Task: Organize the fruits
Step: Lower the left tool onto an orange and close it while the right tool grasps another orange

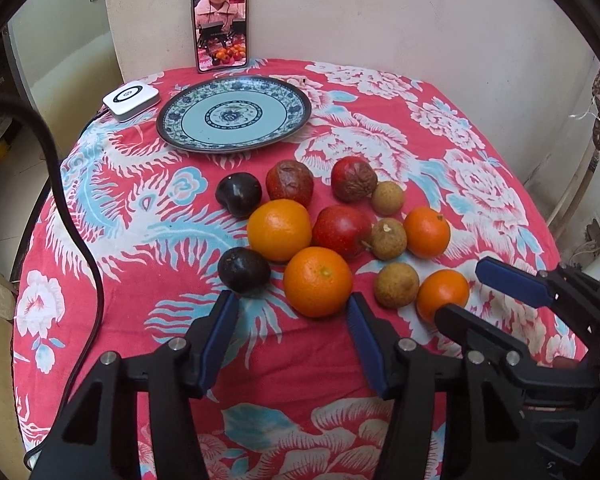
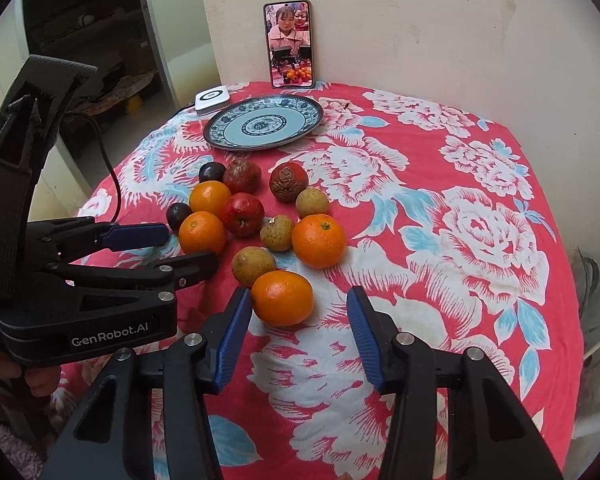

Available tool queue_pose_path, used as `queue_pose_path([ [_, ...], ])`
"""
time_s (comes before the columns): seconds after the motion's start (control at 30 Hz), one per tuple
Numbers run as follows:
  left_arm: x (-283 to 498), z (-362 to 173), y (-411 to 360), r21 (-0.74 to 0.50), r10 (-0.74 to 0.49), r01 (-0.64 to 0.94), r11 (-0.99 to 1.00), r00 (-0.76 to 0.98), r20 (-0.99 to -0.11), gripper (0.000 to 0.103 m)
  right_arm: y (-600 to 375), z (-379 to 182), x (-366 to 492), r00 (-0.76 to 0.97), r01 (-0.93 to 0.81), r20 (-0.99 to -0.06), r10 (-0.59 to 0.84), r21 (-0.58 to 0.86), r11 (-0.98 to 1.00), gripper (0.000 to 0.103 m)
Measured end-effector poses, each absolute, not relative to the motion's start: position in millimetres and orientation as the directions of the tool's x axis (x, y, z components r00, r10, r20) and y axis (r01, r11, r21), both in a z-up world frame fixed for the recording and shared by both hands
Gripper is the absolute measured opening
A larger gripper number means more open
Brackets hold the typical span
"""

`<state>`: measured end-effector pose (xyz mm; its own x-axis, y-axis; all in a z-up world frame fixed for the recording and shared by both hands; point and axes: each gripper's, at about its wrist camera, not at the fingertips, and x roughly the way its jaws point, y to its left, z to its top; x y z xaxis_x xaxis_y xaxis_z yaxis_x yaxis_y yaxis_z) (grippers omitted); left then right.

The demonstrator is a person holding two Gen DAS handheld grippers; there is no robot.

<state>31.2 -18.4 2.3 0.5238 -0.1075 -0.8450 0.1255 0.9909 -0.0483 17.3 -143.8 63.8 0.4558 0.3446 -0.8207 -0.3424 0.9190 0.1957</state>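
Left gripper: fingers apart, nothing between them, tips just short of the fruit cluster. A large orange sits just past the gap, a dark plum beside its left finger.

Right gripper: fingers apart, not gripping. A small orange lies at the mouth of the gap, close against the left pad; contact cannot be told.

Landmark: the plate, blue-patterned, empty. All fruit lies on the desk on the near side of the plate, bunched: oranges, brown longans, a red apple, two wrinkled red fruits, a second plum. The tight packing leaves neighbours crowding each piece.

Left of the plate: a white puck-like device with a black cable running off the desk edge. Behind the plate: a phone upright against the cream wall, screen lit.

Desk covered in red floral cloth with white and blue blooms.
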Motion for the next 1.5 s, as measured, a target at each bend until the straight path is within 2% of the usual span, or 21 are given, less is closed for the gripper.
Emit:
queue_pose_path([
  [0.5,30,-2,-27,0.005,-0.076,0.147,0.989,0.542,-0.837,0.057,-139,56,20,0.422,-0.353,-0.827,0.372,0.228,0.907,0.04],
  [0.6,29,-3,-27,0.01,-0.072,0.145,0.989,0.551,-0.831,0.06,-140,56,19,0.422,-0.351,-0.825,0.376,0.234,0.907,0.039],
  [0.8,31,-6,-24,0.017,-0.052,0.118,0.993,0.553,-0.832,0.076,-142,54,19,0.42,-0.342,-0.824,0.381,0.245,0.907,0.039],
  [0.87,32,-7,-22,0.022,-0.036,0.099,0.995,0.546,-0.837,0.088,-143,53,19,0.419,-0.341,-0.823,0.384,0.249,0.907,0.039],
  [0.97,33,-11,-16,0.024,-0.018,0.069,0.997,0.546,-0.838,0.101,-143,53,18,0.418,-0.341,-0.821,0.388,0.254,0.905,0.039],
  [1.2,35,-11,-15,0.026,-0.018,0.075,0.997,0.53,-0.848,0.103,-143,53,18,0.422,-0.341,-0.818,0.39,0.256,0.905,0.039],
  [1.23,35,-11,-15,0.025,-0.018,0.076,0.997,0.527,-0.849,0.103,-143,53,18,0.423,-0.34,-0.818,0.391,0.257,0.905,0.039],
  [1.3,34,-9,-16,0.022,-0.02,0.073,0.997,0.532,-0.847,0.096,-143,53,18,0.422,-0.341,-0.818,0.392,0.257,0.904,0.039],
  [1.33,33,-6,-17,0.02,-0.027,0.08,0.997,0.545,-0.838,0.081,-143,53,18,0.421,-0.342,-0.818,0.393,0.258,0.904,0.039],
  [1.37,33,-5,-18,0.014,-0.039,0.092,0.996,0.549,-0.835,0.071,-143,53,18,0.421,-0.342,-0.817,0.394,0.259,0.903,0.039],
  [1.5,30,-2,-27,0.018,-0.055,0.124,0.992,0.556,-0.829,0.054,-144,54,18,0.424,-0.342,-0.814,0.398,0.264,0.902,0.039],
])
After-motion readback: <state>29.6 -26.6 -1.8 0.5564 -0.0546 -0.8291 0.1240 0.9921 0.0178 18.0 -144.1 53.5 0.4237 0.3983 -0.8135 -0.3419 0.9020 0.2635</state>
